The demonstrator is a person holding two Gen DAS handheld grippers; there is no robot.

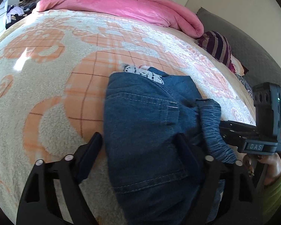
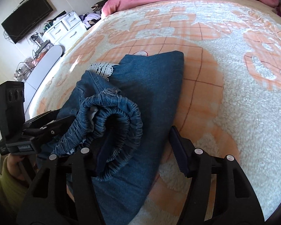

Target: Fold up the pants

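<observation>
Spread across both views: a fleecy cream-and-orange patterned bed blanket (image 1: pixel 46 86), with a rolled pink quilt (image 1: pixel 121 3) along the top of the frame. Lying mid-frame on the blanket: half-folded blue denim pants (image 1: pixel 144 123), long axis running from bottom centre up toward the frame's middle, gathered elastic waistband (image 2: pixel 114 120) bunched at the near end. Left claw (image 1: pixel 140 153) straddling the left edge of the denim, jaws fairly wide, no clamp evident. Right claw (image 2: pixel 140 150) half open around the waistband's right side, not visibly pinching. Right claw nearer the waistband; likely next a pinch there.
</observation>
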